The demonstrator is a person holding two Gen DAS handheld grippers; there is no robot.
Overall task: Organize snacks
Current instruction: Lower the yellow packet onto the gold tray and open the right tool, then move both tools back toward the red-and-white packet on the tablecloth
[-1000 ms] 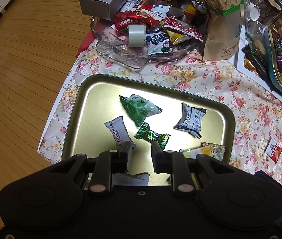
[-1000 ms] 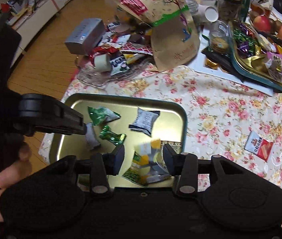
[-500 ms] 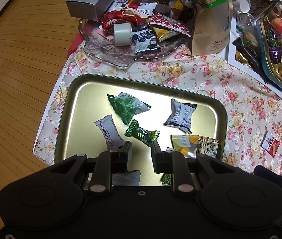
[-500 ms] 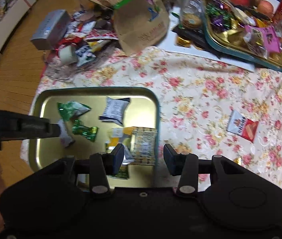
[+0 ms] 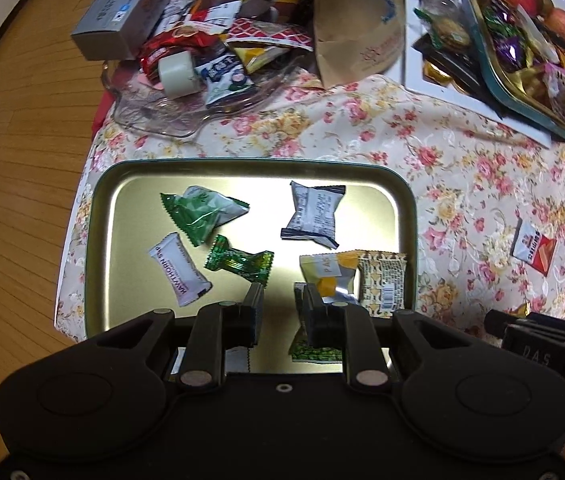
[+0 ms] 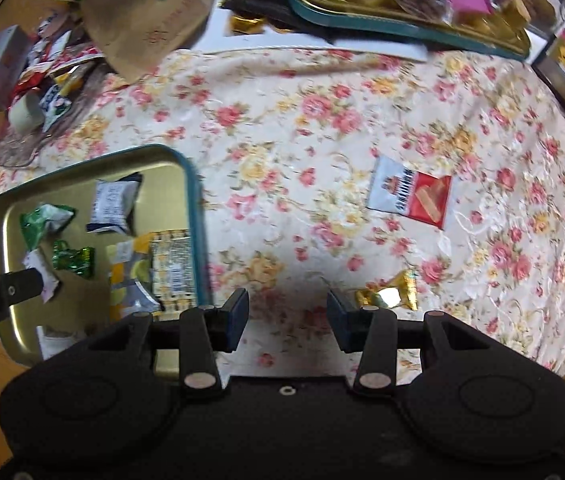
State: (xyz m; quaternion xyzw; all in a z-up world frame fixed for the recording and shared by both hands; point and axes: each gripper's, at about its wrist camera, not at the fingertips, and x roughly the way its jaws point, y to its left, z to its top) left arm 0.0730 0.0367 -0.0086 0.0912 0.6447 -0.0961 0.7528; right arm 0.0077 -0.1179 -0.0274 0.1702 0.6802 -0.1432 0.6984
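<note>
A gold metal tray (image 5: 122, 200) with a teal rim sits on the floral tablecloth and holds several wrapped snacks, among them a green packet (image 5: 198, 212), a green candy (image 5: 240, 261), a white packet (image 5: 314, 214) and a yellow packet (image 5: 328, 272). My left gripper (image 5: 278, 304) hovers open and empty over the tray's near edge. My right gripper (image 6: 287, 314) is open and empty above the cloth, right of the tray (image 6: 196, 200). A red and white snack packet (image 6: 412, 196) and a gold-wrapped candy (image 6: 388, 292) lie on the cloth near it.
A glass dish (image 5: 170, 120) piled with snacks, a grey box (image 5: 122, 12) and a brown paper bag (image 5: 358, 32) stand at the back. A second teal tray (image 6: 362, 12) of sweets is at the back right. The wooden floor (image 5: 14, 160) lies to the left.
My right gripper has let go of the yellow packet in the tray and swung right over the cloth, opening wider. My left gripper has drifted slightly over the tray.
</note>
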